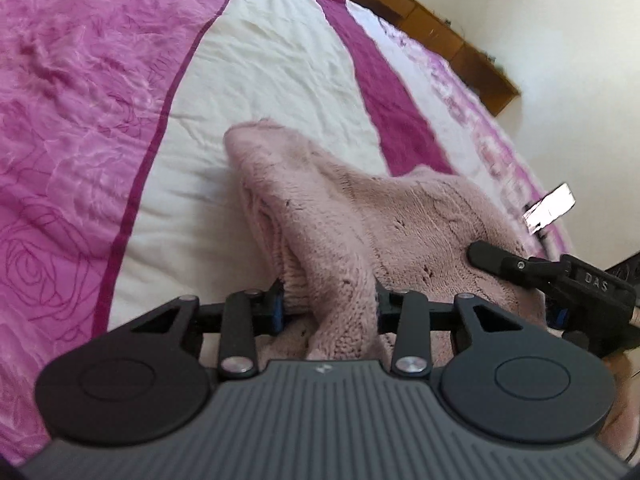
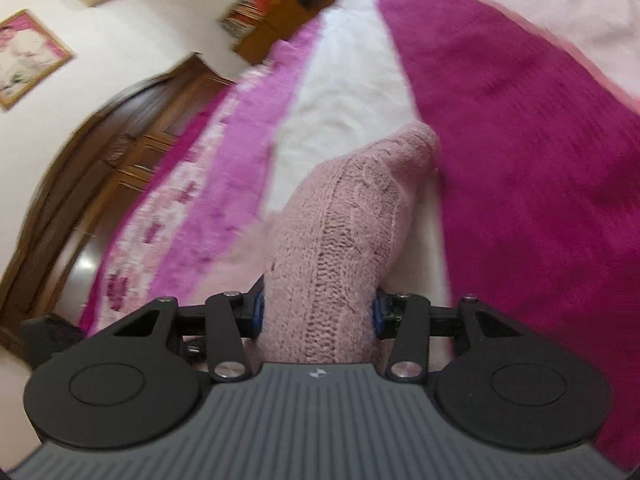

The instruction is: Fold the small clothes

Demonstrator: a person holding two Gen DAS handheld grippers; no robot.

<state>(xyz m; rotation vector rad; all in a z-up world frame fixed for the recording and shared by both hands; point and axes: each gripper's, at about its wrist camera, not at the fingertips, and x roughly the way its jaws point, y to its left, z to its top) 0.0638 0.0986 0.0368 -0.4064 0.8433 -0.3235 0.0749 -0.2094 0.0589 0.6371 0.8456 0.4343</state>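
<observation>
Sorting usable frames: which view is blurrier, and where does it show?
Right wrist: motion blur smears the bedspread and door; the sweater in the right gripper stays sharp. Left wrist: mostly crisp, slight blur at the right edge.

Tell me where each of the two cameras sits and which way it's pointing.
Left wrist: on the left claw, looking forward over the bed toward a wooden headboard; it grips the pink knit sweater; the right claw shows at right.
Right wrist: on the right claw, facing a wooden door and wall; it grips the sweater.
Shared: sweater, bedspread.
</observation>
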